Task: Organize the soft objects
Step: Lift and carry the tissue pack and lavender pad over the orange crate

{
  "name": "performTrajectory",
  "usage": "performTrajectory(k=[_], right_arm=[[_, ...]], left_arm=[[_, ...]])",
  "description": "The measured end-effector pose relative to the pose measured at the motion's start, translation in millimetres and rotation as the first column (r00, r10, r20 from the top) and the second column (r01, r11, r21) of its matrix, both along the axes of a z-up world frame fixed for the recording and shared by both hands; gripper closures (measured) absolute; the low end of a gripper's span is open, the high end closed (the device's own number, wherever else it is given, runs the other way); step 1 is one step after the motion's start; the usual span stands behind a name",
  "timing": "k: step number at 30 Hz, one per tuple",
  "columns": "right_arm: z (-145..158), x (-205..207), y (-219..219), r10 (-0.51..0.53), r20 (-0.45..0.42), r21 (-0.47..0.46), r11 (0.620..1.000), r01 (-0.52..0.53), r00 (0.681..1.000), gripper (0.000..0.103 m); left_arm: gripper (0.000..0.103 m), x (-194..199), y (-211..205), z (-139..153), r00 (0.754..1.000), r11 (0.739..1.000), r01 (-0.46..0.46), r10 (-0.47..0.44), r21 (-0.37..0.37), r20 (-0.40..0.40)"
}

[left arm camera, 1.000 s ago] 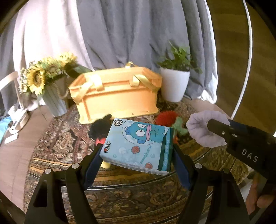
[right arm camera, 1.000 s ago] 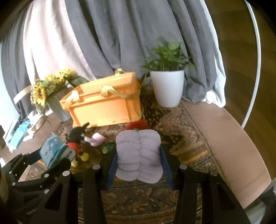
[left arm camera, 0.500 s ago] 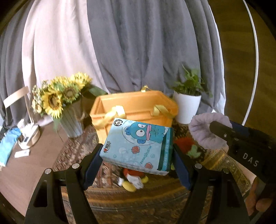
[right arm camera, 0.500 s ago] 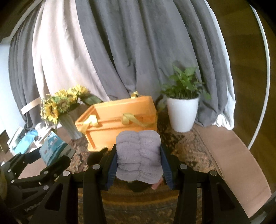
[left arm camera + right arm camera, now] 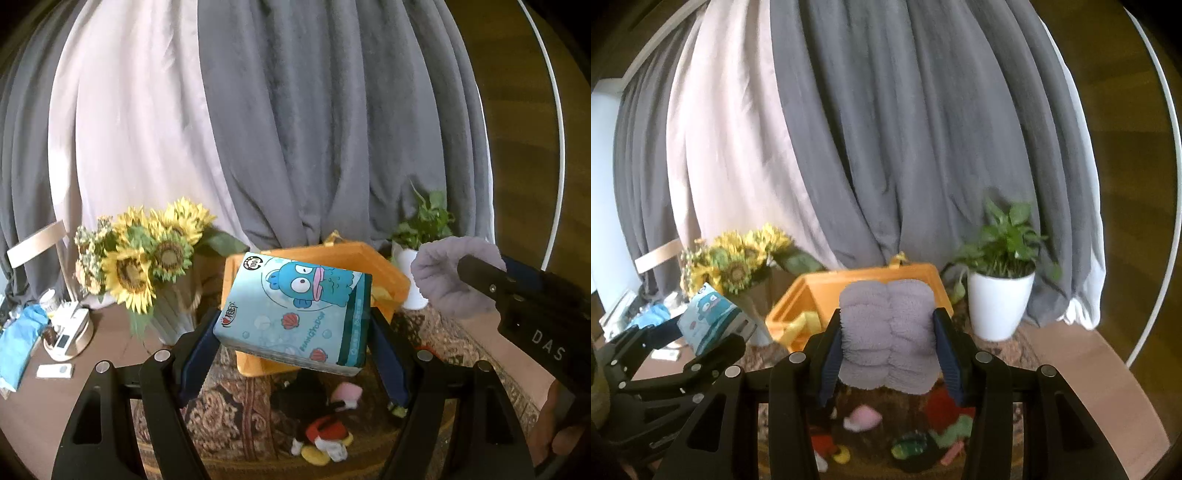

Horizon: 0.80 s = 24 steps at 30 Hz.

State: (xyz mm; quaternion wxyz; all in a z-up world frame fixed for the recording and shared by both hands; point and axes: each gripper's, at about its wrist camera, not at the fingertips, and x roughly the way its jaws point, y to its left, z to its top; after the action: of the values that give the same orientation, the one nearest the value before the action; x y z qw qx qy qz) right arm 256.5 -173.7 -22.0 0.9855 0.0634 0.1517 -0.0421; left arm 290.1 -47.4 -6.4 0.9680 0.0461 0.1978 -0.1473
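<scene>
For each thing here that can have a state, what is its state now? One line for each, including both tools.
Left tool: shut on the tissue pack.
Tissue pack: held in the air, tilted.
Right tool: shut on the purple cloth.
Purple cloth: folded, held in the air.
Orange basket: open on top, handles down.
Mickey Mouse plush: lying on the rug.
Sunflower vase: upright.
Potted plant: upright.

The tissue pack (image 5: pixel 295 314) is wrapped in glossy printed plastic film. The towel (image 5: pixel 888 338) is made of fluffy, ribbed lilac cloth. The basket (image 5: pixel 916 275) is seen as smooth matt orange plastic. The gripper fingers (image 5: pixel 197 356) are covered with ridged blue pads.
</scene>
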Motion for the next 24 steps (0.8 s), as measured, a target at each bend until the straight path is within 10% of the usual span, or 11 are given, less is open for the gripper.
performTrajectory(k=[24], right_arm=[[27.7, 82.1, 4.2, -0.027, 0.082, -0.023, 0.999, 0.029, 0.996, 0.056]], left_arm=[[0.026, 95.0, -2.4, 23.4, 0.995, 0.999, 0.034, -0.034, -0.001, 0.090]])
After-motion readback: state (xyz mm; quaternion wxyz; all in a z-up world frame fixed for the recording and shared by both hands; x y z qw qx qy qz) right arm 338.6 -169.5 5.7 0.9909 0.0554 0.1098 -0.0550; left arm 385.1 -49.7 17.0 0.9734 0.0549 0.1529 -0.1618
